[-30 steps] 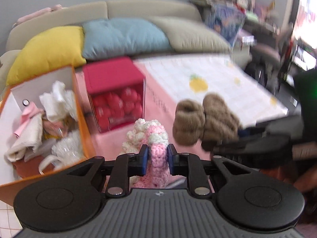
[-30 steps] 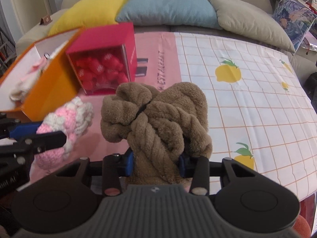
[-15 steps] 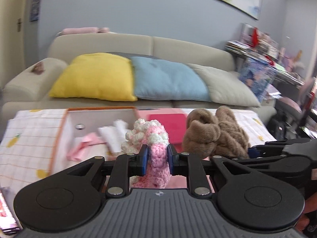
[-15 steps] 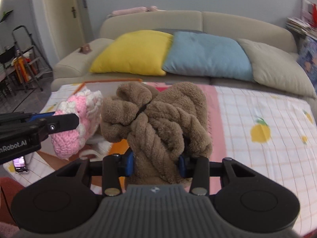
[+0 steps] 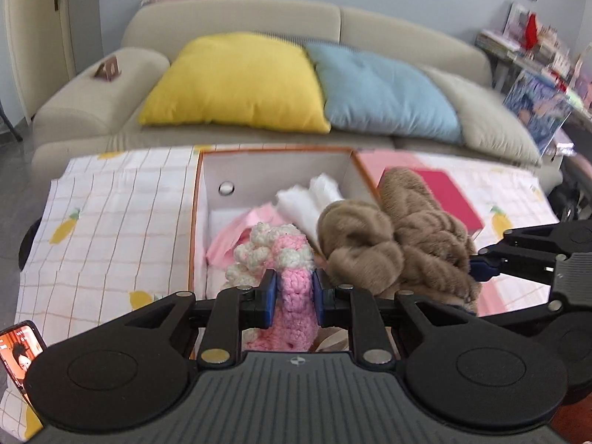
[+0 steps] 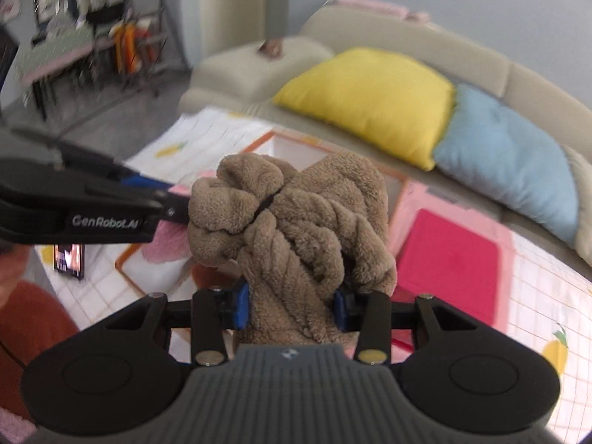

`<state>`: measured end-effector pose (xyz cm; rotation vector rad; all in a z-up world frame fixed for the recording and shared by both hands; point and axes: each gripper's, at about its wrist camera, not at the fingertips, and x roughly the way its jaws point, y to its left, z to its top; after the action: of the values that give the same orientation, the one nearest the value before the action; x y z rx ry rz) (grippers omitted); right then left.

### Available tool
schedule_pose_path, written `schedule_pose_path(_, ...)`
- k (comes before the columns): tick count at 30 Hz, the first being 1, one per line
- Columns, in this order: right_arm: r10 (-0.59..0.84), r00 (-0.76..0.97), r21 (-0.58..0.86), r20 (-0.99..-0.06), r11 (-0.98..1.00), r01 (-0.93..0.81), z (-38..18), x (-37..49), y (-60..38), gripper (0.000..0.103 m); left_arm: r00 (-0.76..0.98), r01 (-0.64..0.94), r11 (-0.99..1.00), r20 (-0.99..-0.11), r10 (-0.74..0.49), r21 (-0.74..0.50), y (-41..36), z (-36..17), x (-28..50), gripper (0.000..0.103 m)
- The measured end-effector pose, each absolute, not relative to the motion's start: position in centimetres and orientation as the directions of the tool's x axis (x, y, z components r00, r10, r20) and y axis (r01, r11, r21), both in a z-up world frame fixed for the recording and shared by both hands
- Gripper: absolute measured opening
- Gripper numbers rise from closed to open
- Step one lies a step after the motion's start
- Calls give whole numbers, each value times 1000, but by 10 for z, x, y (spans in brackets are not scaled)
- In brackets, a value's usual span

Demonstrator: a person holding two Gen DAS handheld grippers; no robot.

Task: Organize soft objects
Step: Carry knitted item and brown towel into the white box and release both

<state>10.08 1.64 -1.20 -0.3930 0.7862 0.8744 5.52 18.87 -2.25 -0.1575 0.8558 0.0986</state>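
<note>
My left gripper (image 5: 294, 292) is shut on a pink and white crocheted piece (image 5: 286, 259) and holds it over the near end of the orange-rimmed white box (image 5: 272, 168). My right gripper (image 6: 292, 301) is shut on a brown fluffy twisted bundle (image 6: 292, 214), which also shows in the left wrist view (image 5: 399, 244), held above the box's right side beside the crocheted piece. The box holds pink cloth (image 5: 240, 229) and white soft items (image 5: 310, 199). In the right wrist view the left gripper's side (image 6: 92, 199) crosses in from the left.
A red box (image 5: 449, 194) stands right of the orange box, also seen in the right wrist view (image 6: 449, 262). The table has a checked lemon-print cloth (image 5: 111, 203). A phone (image 5: 20, 347) lies at its near left edge. A sofa with yellow (image 5: 236, 81) and blue (image 5: 384, 92) cushions stands behind.
Both grippers have swung left and tilted down with their loads, from beside the red box to over the orange box. Both stay shut.
</note>
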Motion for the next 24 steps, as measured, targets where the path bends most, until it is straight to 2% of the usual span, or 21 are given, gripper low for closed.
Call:
schedule_pose_path(3,491,354,-23,-796,560,-828,-30,103,32,42,592,-146,987,-805,35,-64,189,-38,58,22)
schedule_pose_path(9,415,308,-90,-856,467,-880,-60,107,43,42,490,-38,998,-870,56,43,175,-66,66,22)
schedule_pose_path(14,390,243,-57,-888,430,-901,-68,117,48,44,433,-52,999,-901,35,14,178,-79,76,24)
schedule_pose_path(18,381,207,-24,-901,434,-901,-72,124,50,46,419,-77,997,-908,22,-11,184,-78,79,28)
schedule_pose_path(24,393,172,25,-903,449,-893,-64,124,45,56,412,-72,996,-908,74,48,185,-66,82,48)
